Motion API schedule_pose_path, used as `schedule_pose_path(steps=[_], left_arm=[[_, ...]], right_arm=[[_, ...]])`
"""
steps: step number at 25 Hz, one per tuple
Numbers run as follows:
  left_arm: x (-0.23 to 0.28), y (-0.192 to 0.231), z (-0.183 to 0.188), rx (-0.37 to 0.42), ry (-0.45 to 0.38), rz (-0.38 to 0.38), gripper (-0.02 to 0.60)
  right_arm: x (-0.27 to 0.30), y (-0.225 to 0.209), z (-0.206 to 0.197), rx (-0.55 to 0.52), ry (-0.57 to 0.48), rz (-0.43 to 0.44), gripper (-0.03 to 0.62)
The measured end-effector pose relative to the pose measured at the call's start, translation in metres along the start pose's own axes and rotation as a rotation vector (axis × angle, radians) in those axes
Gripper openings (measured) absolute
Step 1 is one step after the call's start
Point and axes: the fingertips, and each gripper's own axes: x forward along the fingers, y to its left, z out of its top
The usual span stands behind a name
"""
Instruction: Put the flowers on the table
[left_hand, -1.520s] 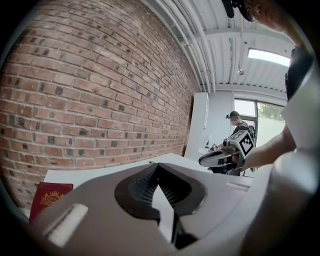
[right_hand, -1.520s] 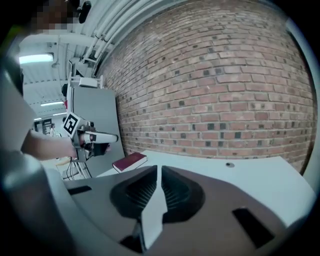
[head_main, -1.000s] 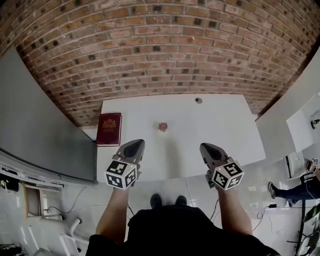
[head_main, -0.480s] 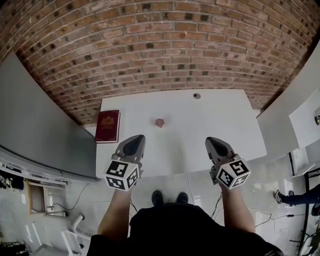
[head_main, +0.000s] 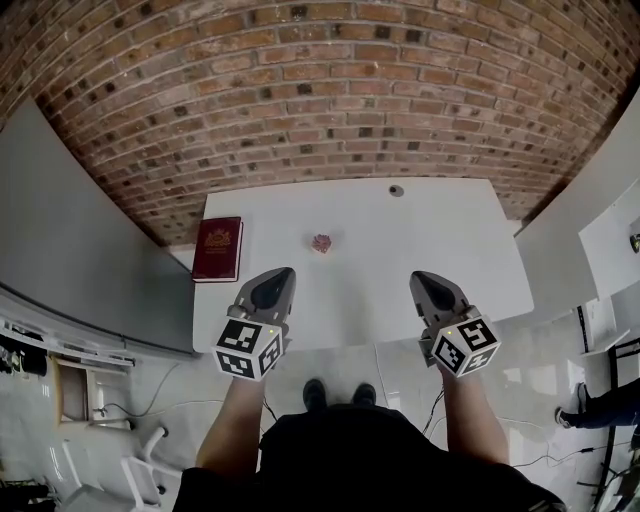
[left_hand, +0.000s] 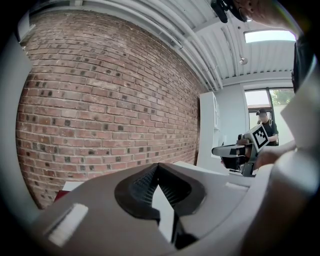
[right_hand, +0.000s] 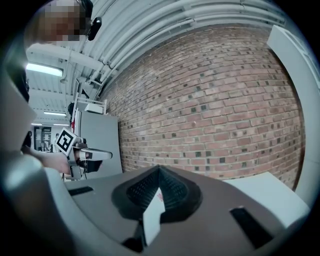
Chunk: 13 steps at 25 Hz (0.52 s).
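Observation:
A small pink flower (head_main: 321, 242) lies alone on the white table (head_main: 450, 250), a little left of its middle. Both grippers hover over the table's near edge, well short of the flower and pointing toward the brick wall. My left gripper (head_main: 281, 272) is shut with nothing in it, its tips meeting in the left gripper view (left_hand: 158, 165). My right gripper (head_main: 419, 276) is shut and empty too, tips together in the right gripper view (right_hand: 159, 168). The flower sits ahead of the gap between them, nearer the left one.
A dark red book (head_main: 218, 248) lies at the table's left end. A small grey round object (head_main: 397, 190) sits near the far edge by the brick wall (head_main: 320, 90). A grey panel (head_main: 70, 250) stands to the left, white cabinets (head_main: 600, 230) to the right.
Both grippers stay shut and almost still; they sit slightly lower in view. The head view has shifted a little, and the person at the right edge has nearly left the frame.

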Motion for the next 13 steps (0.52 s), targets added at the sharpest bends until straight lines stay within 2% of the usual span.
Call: schedule_pose_path(steps=[13], left_arm=[[0.0033, 0.0058, -0.0011, -0.011, 0.003, -0.005, 0.011]], right_arm=[[0.0044, -0.0017, -0.0004, 0.012, -0.001, -0.004, 0.012]])
